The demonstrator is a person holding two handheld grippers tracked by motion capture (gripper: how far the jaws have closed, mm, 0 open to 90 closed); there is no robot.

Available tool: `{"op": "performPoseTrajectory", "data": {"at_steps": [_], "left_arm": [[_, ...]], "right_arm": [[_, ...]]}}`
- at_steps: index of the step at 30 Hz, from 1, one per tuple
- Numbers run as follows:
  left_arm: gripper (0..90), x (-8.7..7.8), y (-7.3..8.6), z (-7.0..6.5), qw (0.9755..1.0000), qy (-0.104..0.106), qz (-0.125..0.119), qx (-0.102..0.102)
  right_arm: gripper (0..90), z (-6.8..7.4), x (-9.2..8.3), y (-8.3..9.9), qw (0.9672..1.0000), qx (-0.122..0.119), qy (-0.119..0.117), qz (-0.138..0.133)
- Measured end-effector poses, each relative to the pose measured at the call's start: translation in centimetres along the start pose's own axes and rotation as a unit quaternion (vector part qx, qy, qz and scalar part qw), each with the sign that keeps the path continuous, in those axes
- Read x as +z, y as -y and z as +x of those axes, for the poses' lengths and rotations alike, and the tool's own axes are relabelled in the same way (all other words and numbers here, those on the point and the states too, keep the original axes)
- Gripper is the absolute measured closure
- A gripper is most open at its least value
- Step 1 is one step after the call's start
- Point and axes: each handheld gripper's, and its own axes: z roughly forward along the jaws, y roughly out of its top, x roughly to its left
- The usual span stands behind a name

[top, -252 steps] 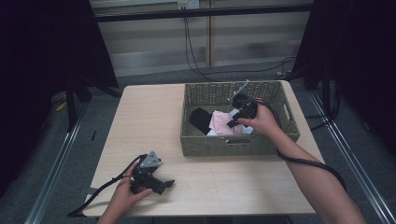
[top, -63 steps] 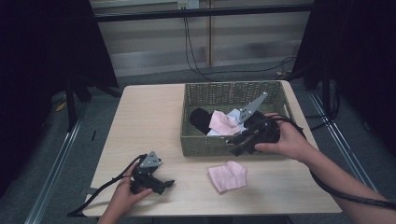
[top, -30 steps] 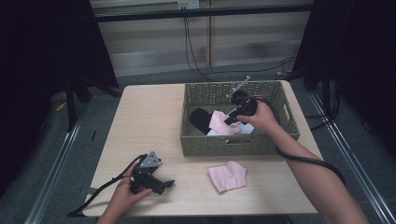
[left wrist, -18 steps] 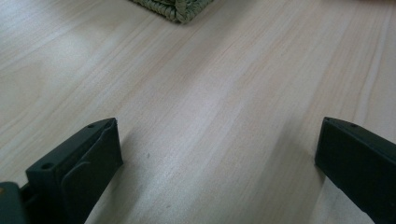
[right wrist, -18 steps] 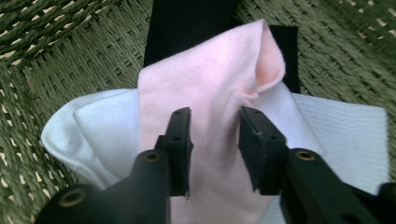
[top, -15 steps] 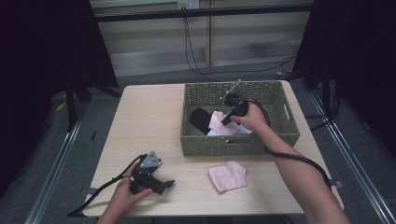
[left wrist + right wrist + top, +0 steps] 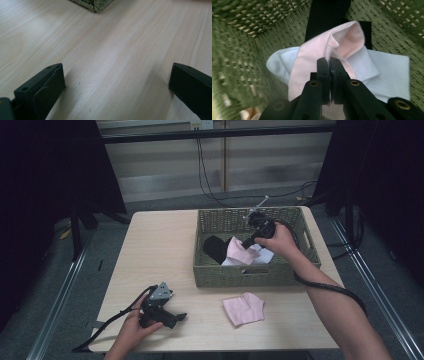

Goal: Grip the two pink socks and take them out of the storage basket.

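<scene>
the right gripper point(image 7: 329, 62) is down inside the green woven basket point(image 7: 300, 265). its jaws have just been closing, and now they pinch a fold of the pink sock point(image 7: 312, 67). this sock lies on top of the white socks point(image 7: 387, 75), with a black sock point(image 7: 324, 15) behind them. another pink sock point(image 7: 243, 309) already lies flat on the wooden table point(image 7: 165, 245), just in front of the basket.

the step now looks like lifting the sock out of the basket. it is best to pull straight up and slow, so the sock does not slip from the small pinch. watch that no white sock comes up with it, since they touch. lift high enough that the hanging end clears the basket wall, then carry it over to the table near its pair.

the left gripper point(image 7: 162, 312) rests on the table near the front edge, jaws wide apart, holding nothing. it can wait there.
</scene>
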Motion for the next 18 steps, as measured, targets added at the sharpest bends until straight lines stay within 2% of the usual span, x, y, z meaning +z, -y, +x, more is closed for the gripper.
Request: {"op": "performPoseTrajectory", "data": {"at_steps": [10,18], "left_arm": [[0.0,0.0,0.0,0.0,1.0000,0.001,0.003,0.000],[0.0,0.0,0.0,0.0,1.0000,0.001,0.003,0.000]], "right_arm": [[87.6,0.8,-3.7,0.1,0.9998,-0.016,-0.008,-0.005],[87.6,1.1,-5.7,0.4,0.9997,-0.023,-0.011,-0.005]]}}
